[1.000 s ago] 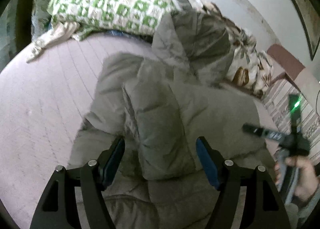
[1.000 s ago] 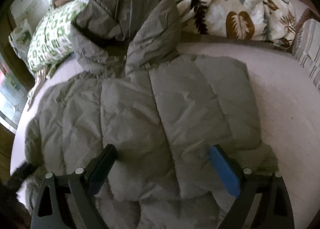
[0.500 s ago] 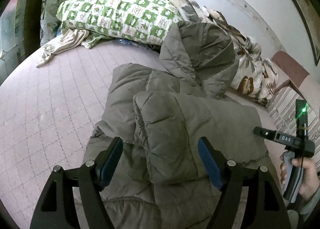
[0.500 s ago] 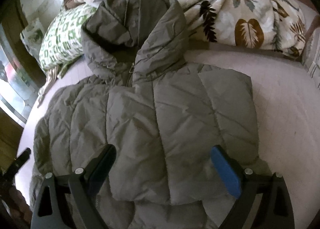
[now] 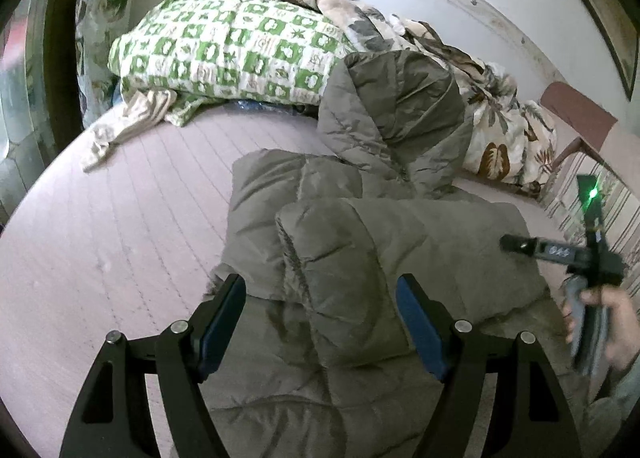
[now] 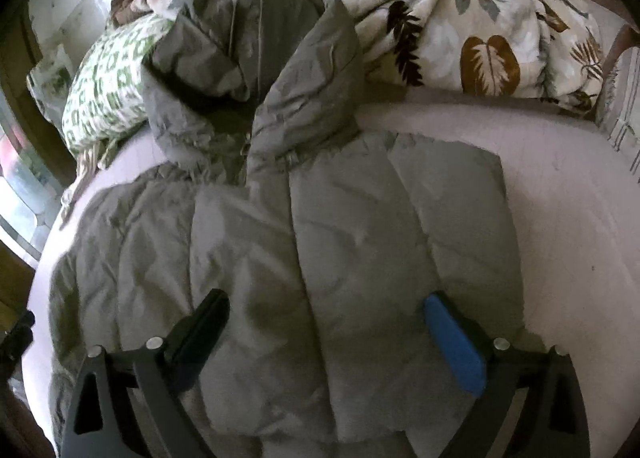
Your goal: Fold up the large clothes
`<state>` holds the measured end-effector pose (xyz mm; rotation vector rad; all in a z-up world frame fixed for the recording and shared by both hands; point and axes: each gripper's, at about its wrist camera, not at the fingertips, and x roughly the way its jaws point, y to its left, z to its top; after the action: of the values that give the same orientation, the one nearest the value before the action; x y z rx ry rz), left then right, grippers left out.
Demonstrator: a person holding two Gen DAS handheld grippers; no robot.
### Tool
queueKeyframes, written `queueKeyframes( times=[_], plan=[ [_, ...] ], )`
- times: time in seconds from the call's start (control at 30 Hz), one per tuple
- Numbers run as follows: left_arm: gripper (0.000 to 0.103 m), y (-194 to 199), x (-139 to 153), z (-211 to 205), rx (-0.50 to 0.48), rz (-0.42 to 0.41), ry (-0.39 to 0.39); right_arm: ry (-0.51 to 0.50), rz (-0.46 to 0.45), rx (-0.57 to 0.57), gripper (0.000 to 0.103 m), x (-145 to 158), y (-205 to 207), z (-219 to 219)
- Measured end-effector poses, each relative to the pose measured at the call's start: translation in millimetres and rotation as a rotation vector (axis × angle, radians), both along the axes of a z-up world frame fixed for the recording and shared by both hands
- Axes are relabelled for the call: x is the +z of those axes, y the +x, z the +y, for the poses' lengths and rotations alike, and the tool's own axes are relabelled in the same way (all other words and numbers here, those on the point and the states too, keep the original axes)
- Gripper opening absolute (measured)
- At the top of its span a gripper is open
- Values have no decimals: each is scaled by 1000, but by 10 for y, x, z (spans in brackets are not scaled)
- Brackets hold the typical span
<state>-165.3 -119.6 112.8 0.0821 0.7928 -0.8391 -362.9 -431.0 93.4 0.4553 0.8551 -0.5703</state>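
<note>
An olive-grey puffer jacket (image 5: 360,258) lies on the pink bed, its hood (image 5: 400,105) propped up against the bedding at the back. Both sleeves are folded in over the body. It fills the right wrist view (image 6: 340,250), hood (image 6: 260,57) at the top. My left gripper (image 5: 320,298) is open and empty, above the jacket's lower left part. My right gripper (image 6: 326,316) is open and empty above the jacket's lower middle. The right gripper's body, held in a hand, shows at the right edge of the left wrist view (image 5: 588,258).
A green-and-white checked pillow (image 5: 224,49) and a leaf-print duvet (image 6: 480,25) lie along the back of the bed. A beige cloth (image 5: 124,125) lies at the left. Bare pink bedsheet (image 5: 100,238) lies left of the jacket and also right of it (image 6: 568,217).
Both grippers have pulled back and up from the jacket, so more of the bed and the hood shows. The jacket has not moved. Both stay open.
</note>
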Motion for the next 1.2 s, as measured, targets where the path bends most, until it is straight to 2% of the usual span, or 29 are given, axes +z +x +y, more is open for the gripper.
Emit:
queueKeyframes(
  times=[0.13, 0.23, 0.4, 0.47, 0.6, 0.8, 0.9, 1.2],
  plan=[
    [78, 21, 57, -15, 4, 21, -14, -26, -33, 93, 100, 244, -55, -25],
    [78, -2, 133, -87, 6, 14, 16, -3, -76, 122, 100, 351, -158, -101],
    [78, -146, 372, -250, -36, -60, 97, 14, -110, 125, 100, 372, -303, -246],
    [78, -200, 457, -289, -46, -77, 103, 20, -120, 111, 100, 348, -358, -281],
    [79, -245, 536, -410, -63, -49, 98, 93, -156, 78, 100, 242, -522, -268],
    [79, -305, 641, -578, -71, -15, 93, 128, -169, 75, 100, 226, -707, -151],
    [79, -315, 707, -624, -79, 14, 93, 96, -168, 85, 100, 325, -802, -106],
    [79, -433, 941, -528, -67, -6, 79, 56, -210, 77, 100, 660, -1048, -68]
  ],
)
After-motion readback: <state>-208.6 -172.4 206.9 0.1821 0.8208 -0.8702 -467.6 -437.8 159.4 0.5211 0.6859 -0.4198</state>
